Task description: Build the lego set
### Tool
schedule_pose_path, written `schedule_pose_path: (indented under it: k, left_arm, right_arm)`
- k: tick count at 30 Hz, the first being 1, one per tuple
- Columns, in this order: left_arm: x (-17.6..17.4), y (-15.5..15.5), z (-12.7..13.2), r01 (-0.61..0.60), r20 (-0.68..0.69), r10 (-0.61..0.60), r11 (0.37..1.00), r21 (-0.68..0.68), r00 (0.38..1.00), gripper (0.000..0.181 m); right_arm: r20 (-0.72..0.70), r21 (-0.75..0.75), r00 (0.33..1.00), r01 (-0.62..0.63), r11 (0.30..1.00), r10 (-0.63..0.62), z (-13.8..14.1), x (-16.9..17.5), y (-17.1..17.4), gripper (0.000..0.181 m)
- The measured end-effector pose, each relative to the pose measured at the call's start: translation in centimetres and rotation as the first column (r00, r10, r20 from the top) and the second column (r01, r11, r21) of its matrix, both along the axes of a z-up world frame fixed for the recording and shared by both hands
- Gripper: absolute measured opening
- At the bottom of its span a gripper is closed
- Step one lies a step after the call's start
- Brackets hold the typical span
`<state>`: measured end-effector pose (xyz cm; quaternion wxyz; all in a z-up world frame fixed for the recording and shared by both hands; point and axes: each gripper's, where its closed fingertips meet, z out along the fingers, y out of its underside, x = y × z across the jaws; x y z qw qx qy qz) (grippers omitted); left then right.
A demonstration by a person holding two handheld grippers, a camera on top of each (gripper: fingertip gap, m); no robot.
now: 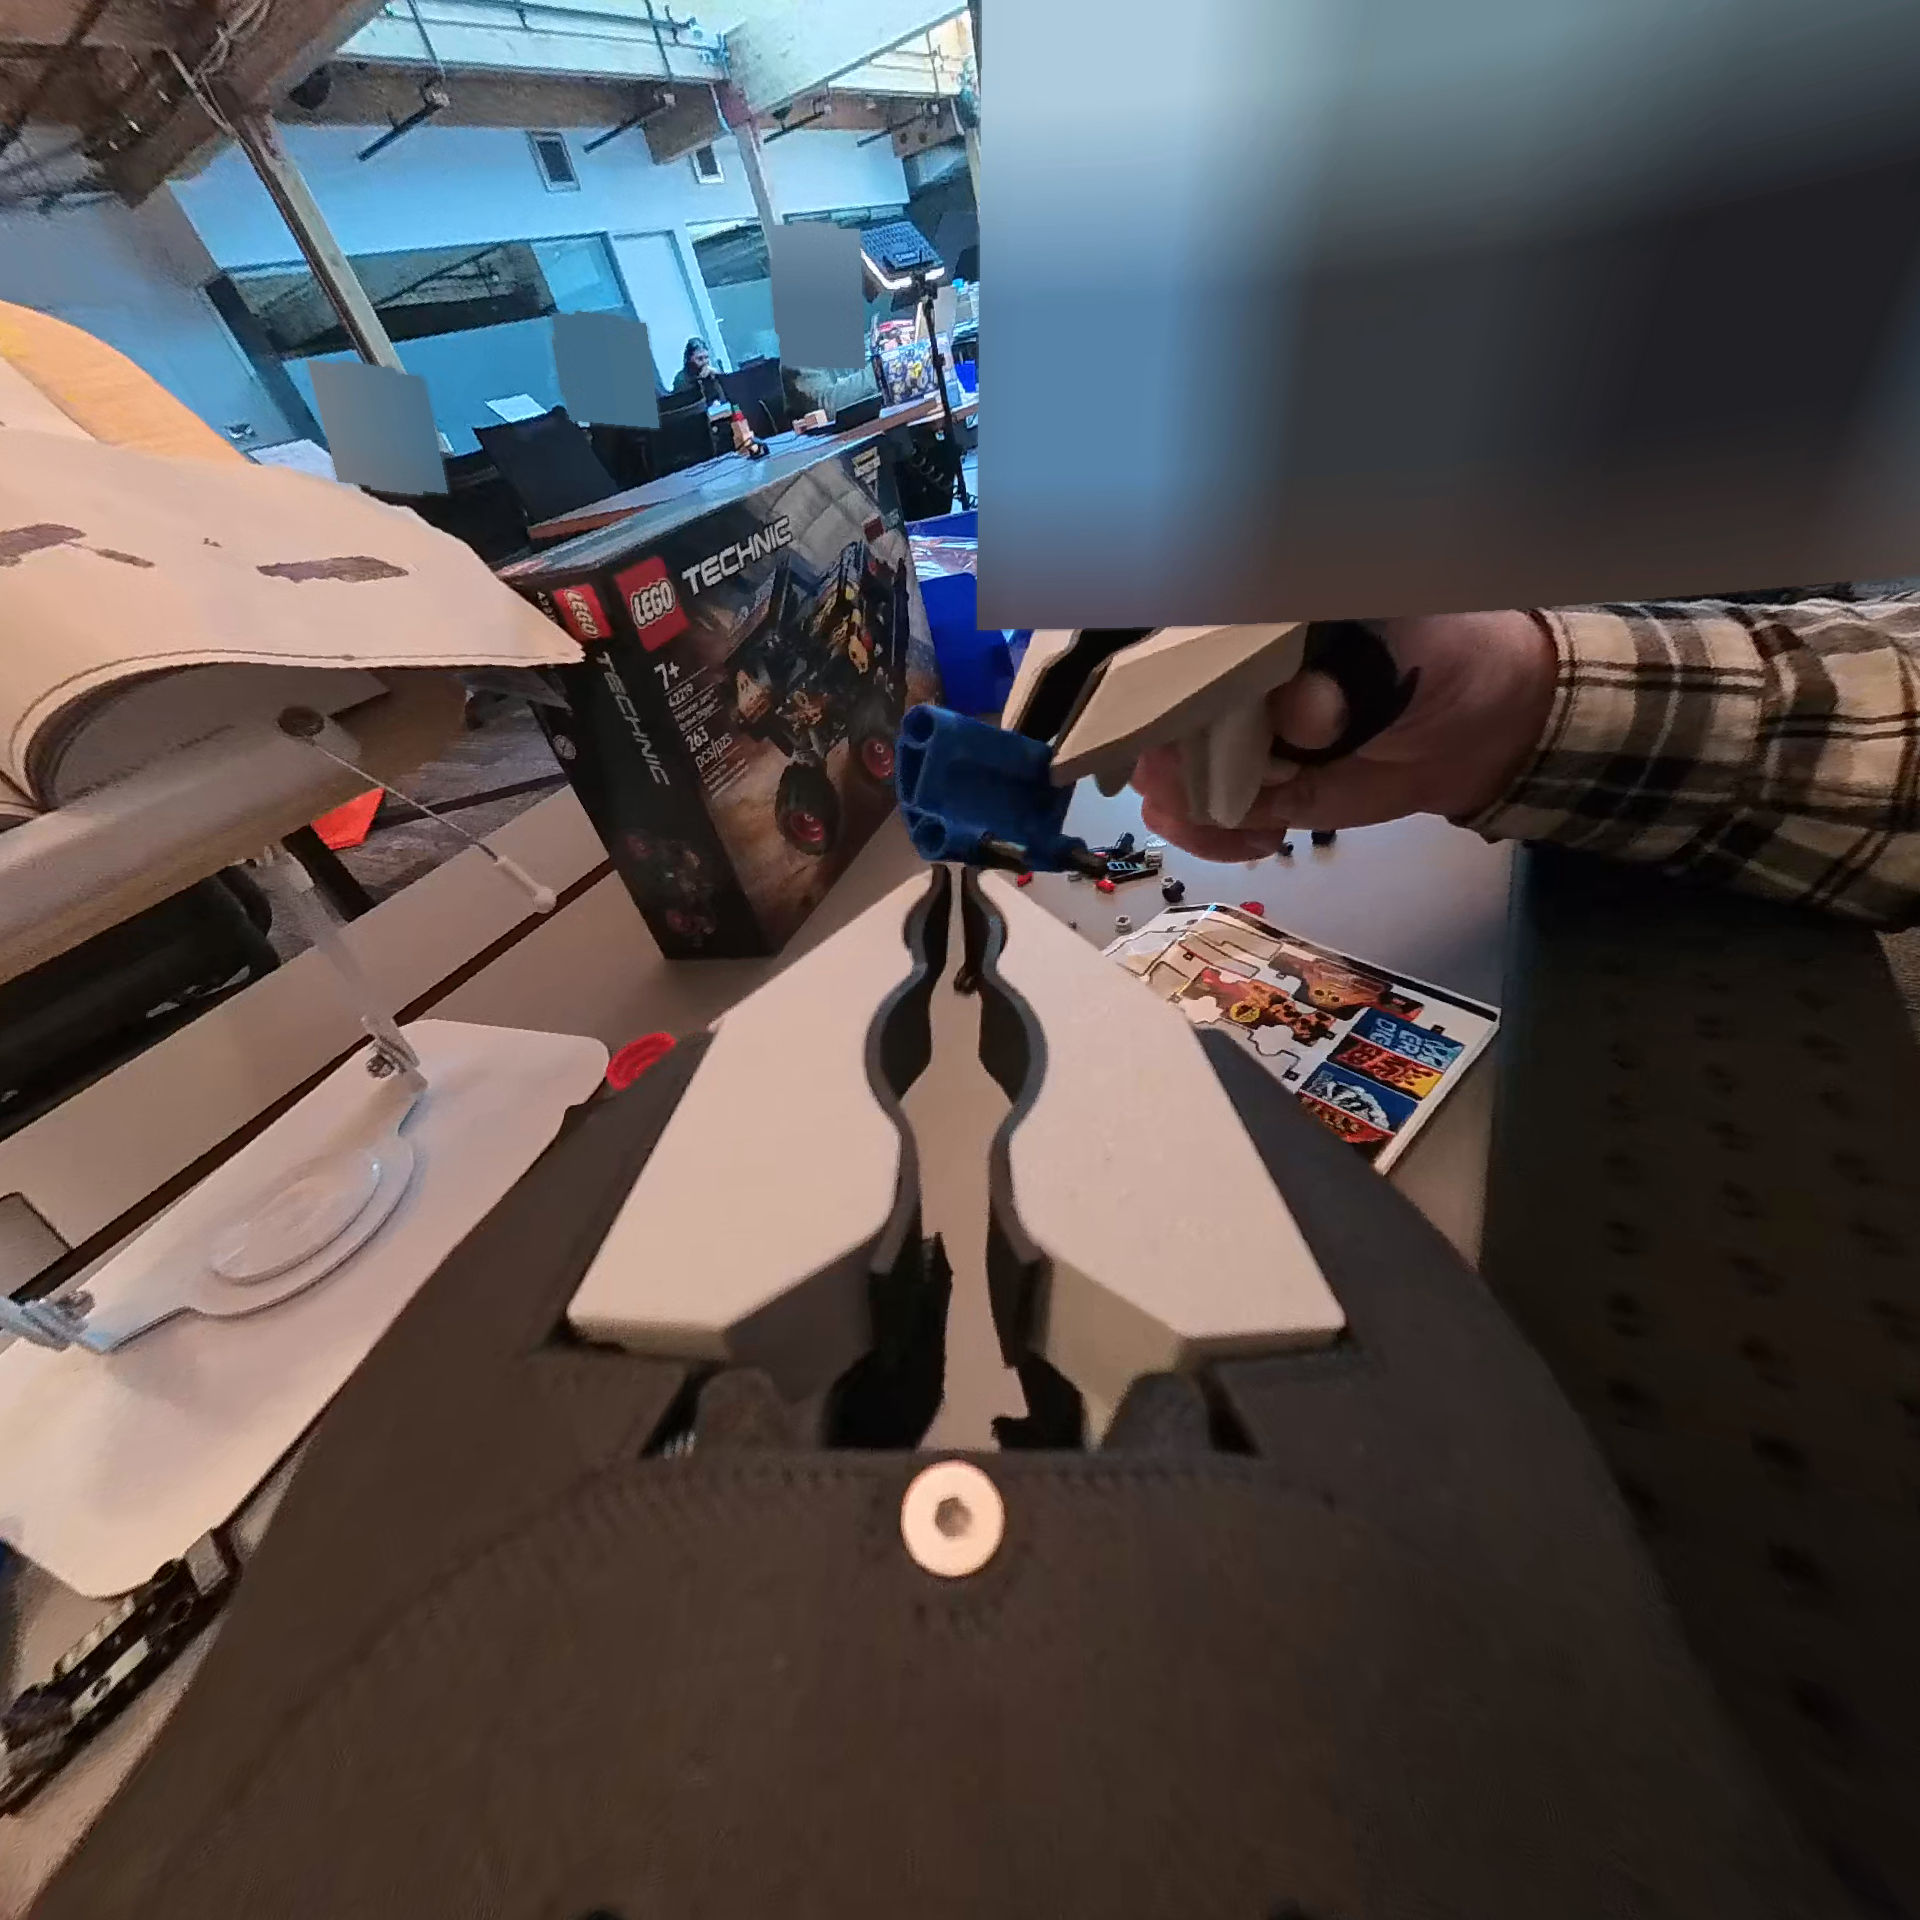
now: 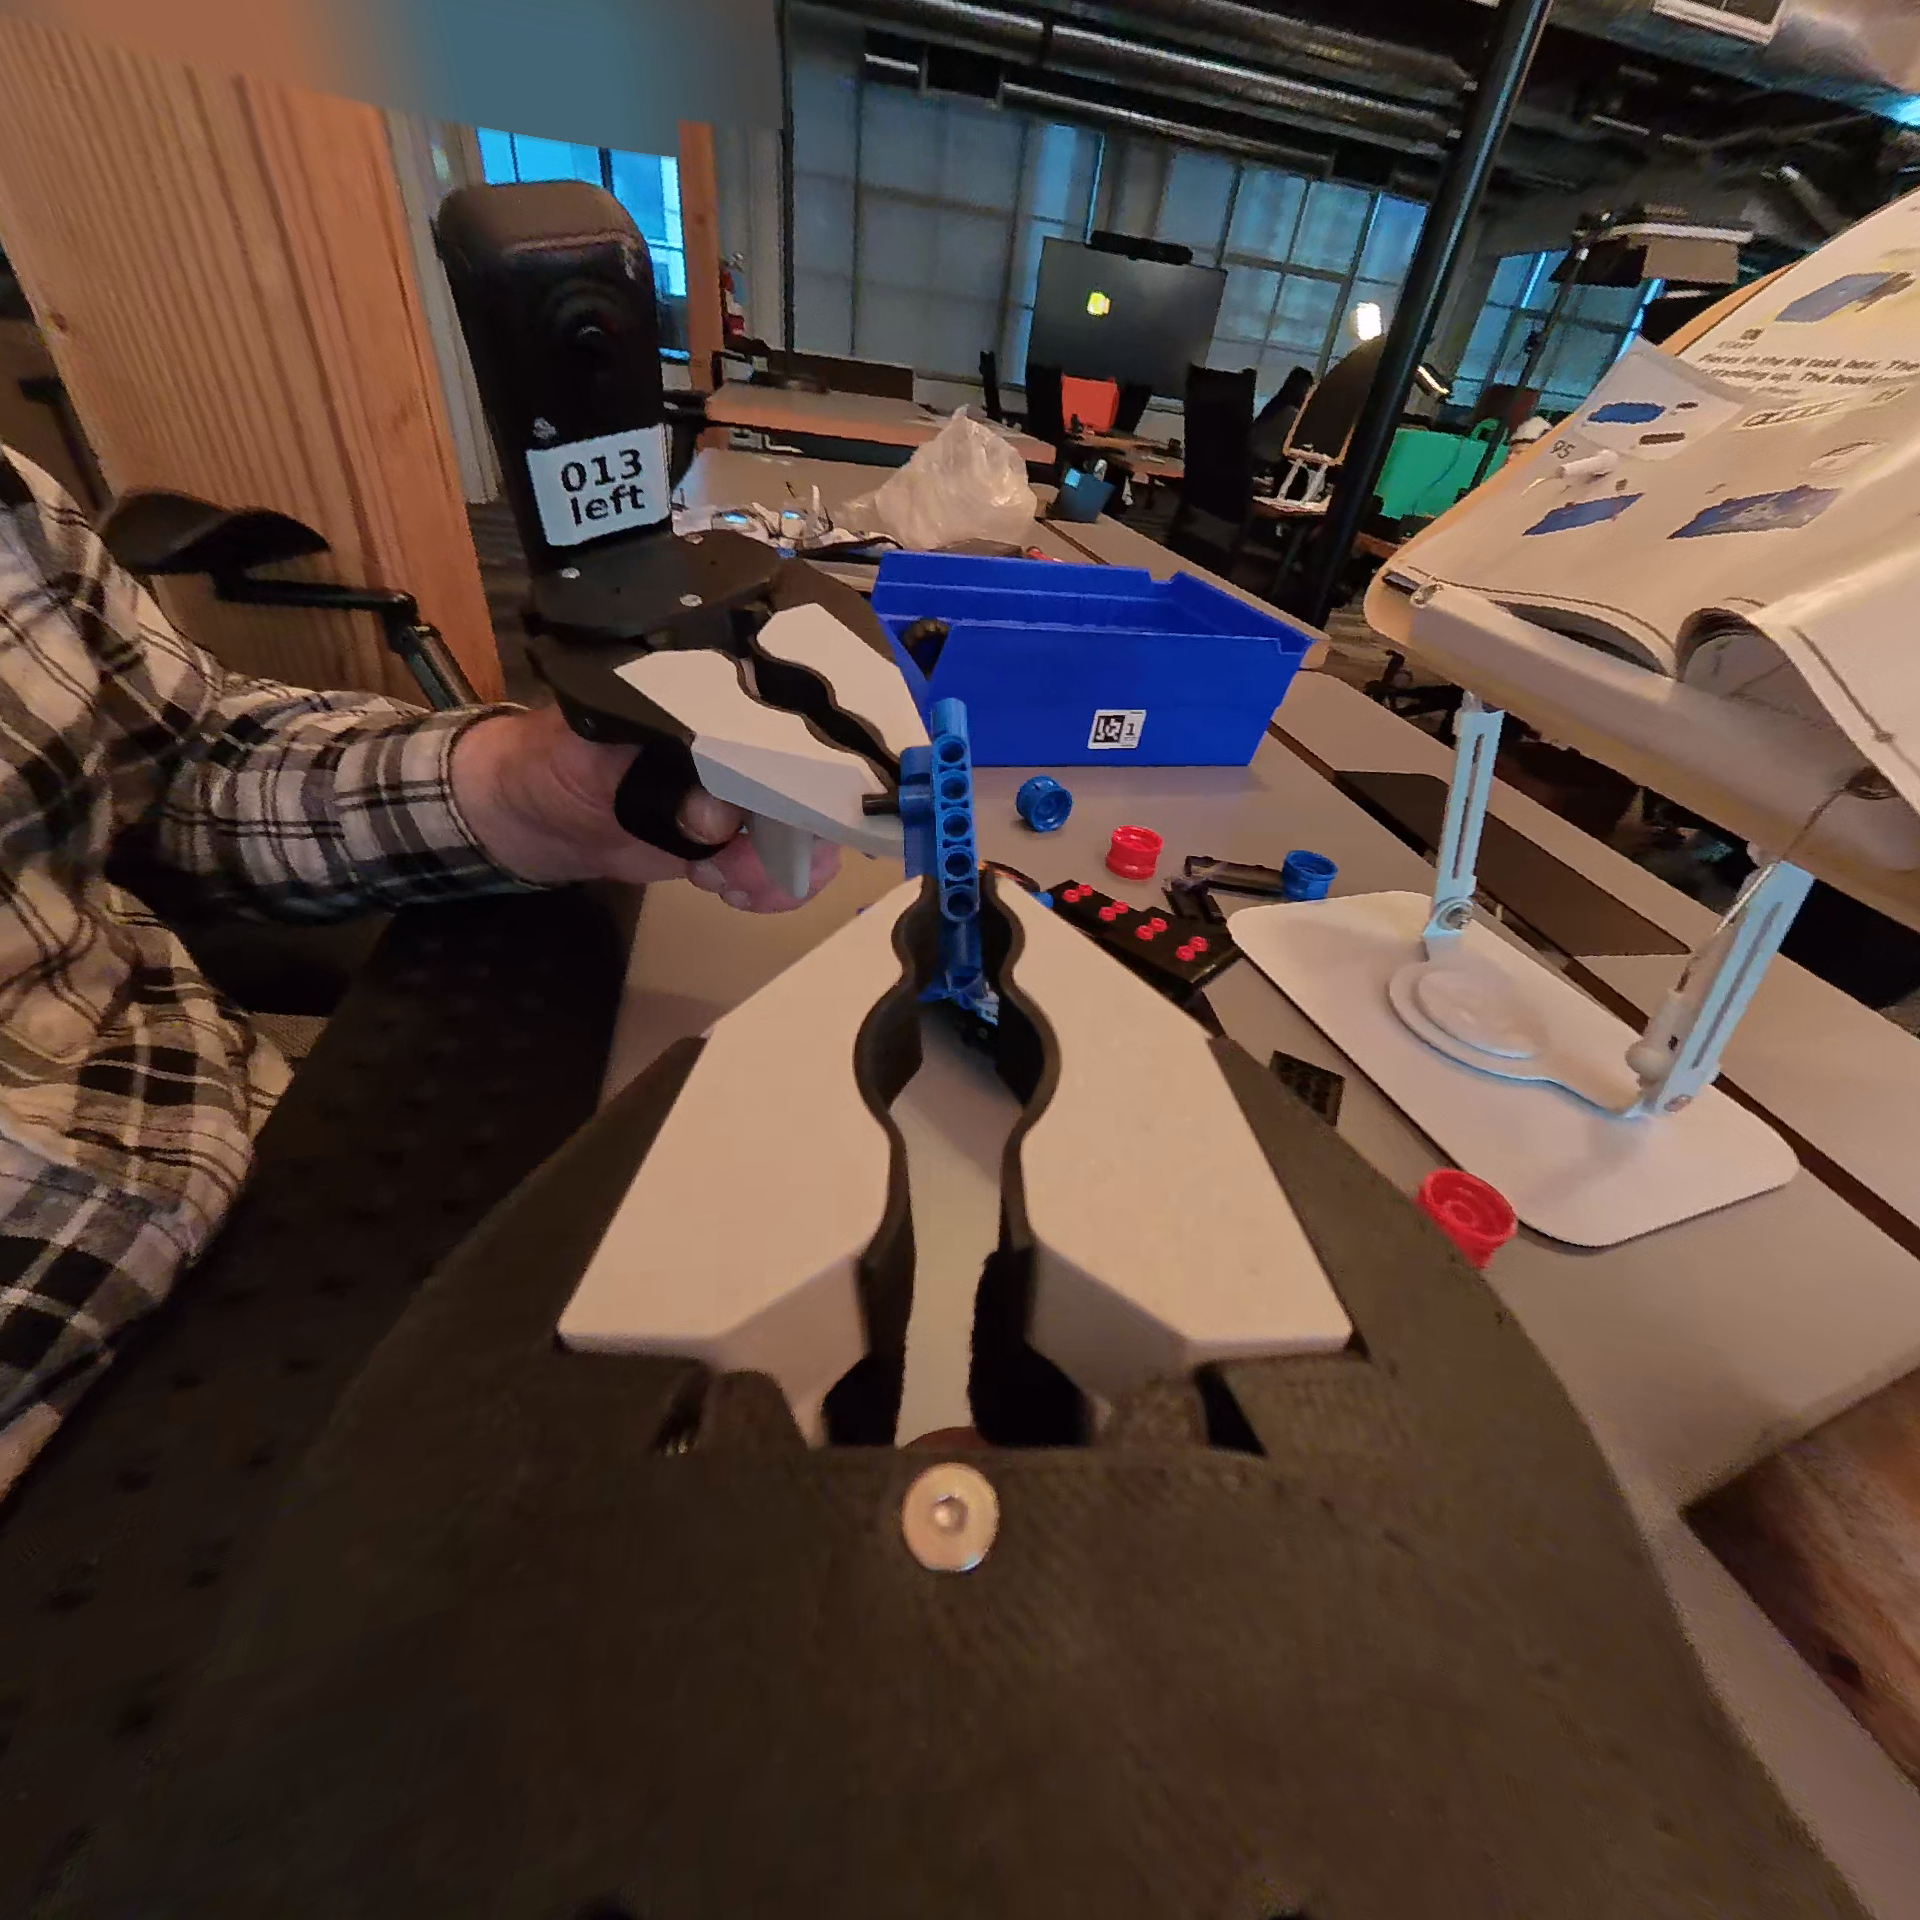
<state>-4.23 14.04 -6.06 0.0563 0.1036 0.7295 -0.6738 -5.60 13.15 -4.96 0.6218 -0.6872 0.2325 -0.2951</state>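
Right wrist view: right gripper [image 2: 954, 914] clamps the blue beam [image 2: 951, 821] low down, long axis upright over the grey table [image 2: 1662, 1340]; left gripper [image 2: 883, 805] meets it from the left, nipping a black pin [image 1: 971, 930] narrow, its tip at the beam. Behind sit a blue bin [image 2: 1081, 665], red wheel hubs [image 2: 1135, 852] and black plates [image 2: 1132, 925]; book stand [image 2: 1507, 1049] crowds the right. Left wrist view: set box [image 1: 727, 727] left, sticker sheet [image 1: 1320, 1029] right, near table edge.

Bright blue holed plastic beam [image 2: 951, 831], deep blue plastic bin [image 2: 1081, 665], red [image 2: 1135, 852] and blue [image 2: 1043, 802] wheel hubs on a pale grey desk [image 2: 1662, 1340], black-and-white plaid sleeve [image 2: 208, 769]
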Motion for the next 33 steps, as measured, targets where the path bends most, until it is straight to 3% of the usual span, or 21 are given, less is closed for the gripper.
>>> schedule_pose_path:
  k: [18, 33]
  left_arm:
    - [-0.1, -0.1, -0.5, 0.067, -0.126, -0.065, 0.998, 0.013, 0.990, 0.022]
    - [-1.3, 0.3, 0.6, 0.179, -0.233, -0.189, 0.982, -0.060, 0.954, 0.034]
  right_arm:
    - [-0.002, -0.011, 1.000, -0.003, 1.000, 0.003, -0.1, -0.1, -0.1, 0.005]
    - [0.009, -0.052, 1.000, 0.012, 0.999, -0.011, -0.3, -0.2, -0.3, 0.005]
